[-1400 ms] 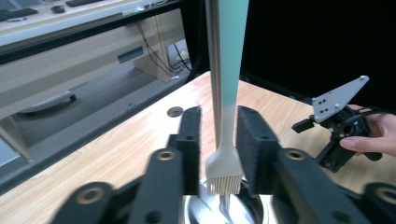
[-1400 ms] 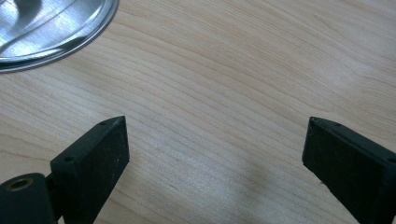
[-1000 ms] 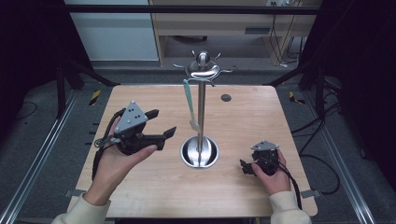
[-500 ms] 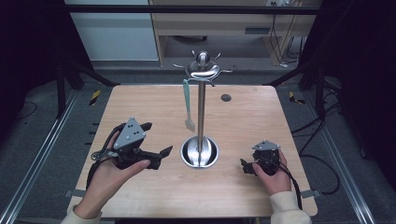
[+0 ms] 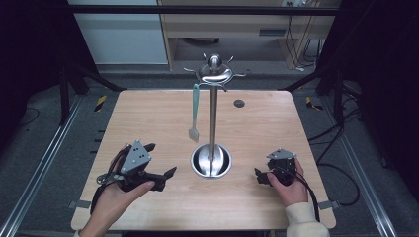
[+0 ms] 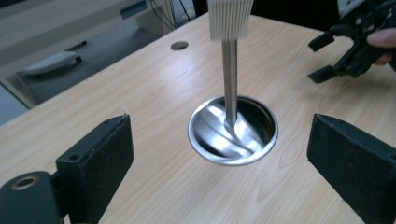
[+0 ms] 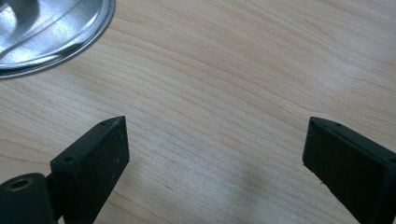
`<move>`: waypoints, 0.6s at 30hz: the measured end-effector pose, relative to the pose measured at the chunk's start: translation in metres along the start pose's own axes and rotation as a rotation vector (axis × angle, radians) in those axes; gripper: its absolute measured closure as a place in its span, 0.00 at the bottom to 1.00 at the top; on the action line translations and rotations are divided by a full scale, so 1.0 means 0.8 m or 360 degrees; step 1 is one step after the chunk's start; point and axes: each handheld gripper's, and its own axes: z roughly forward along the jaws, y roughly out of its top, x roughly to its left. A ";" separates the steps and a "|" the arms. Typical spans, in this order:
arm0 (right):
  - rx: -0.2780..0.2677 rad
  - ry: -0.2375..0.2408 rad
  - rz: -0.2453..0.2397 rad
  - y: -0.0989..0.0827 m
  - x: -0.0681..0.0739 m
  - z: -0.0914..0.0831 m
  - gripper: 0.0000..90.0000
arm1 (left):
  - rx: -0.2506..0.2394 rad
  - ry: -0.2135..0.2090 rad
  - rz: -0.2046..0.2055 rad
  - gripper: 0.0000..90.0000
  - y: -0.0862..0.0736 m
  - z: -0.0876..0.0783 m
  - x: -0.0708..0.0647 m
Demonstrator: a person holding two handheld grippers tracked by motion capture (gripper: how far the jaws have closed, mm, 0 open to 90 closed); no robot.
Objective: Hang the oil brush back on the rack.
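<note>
A steel utensil stand rises from a round dish base at the middle of the wooden table. A teal-handled brush hangs from one of its top hooks. My left gripper lies low, left of the base. Its jaws have just been opening and stand open with nothing between them, framing the base and the pole farther off. My right gripper rests open to the right of the base, over bare wood.
A small round hole sits in the tabletop behind the stand. The brush's white bristles hang beside the pole, above the table. Metal rails and cables run along the floor on both sides of the table.
My left hand has sunk and drawn back toward the near left of the table with the gripper empty. The right hand has stayed still.
</note>
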 end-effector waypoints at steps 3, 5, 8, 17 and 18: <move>0.0002 0.0001 -0.0002 0.000 0.000 0.000 0.09 | 0.0015 0.0023 -0.0005 0.08 -0.012 0.003 0.003; 0.0005 -0.0001 -0.0002 0.000 0.000 0.000 0.09 | 0.0034 0.0025 -0.0020 0.08 -0.021 0.006 0.006; 0.0007 -0.0004 -0.0006 0.000 0.000 0.000 0.09 | 0.0061 0.0027 -0.0029 0.08 -0.032 0.009 0.008; 0.0018 -0.0001 0.0005 -0.001 0.000 0.001 0.09 | 0.0173 0.0062 -0.0019 0.08 -0.063 0.020 0.014; 0.0020 0.0000 0.0006 -0.001 0.000 0.001 0.09 | 0.0182 0.0066 -0.0022 0.08 -0.067 0.021 0.014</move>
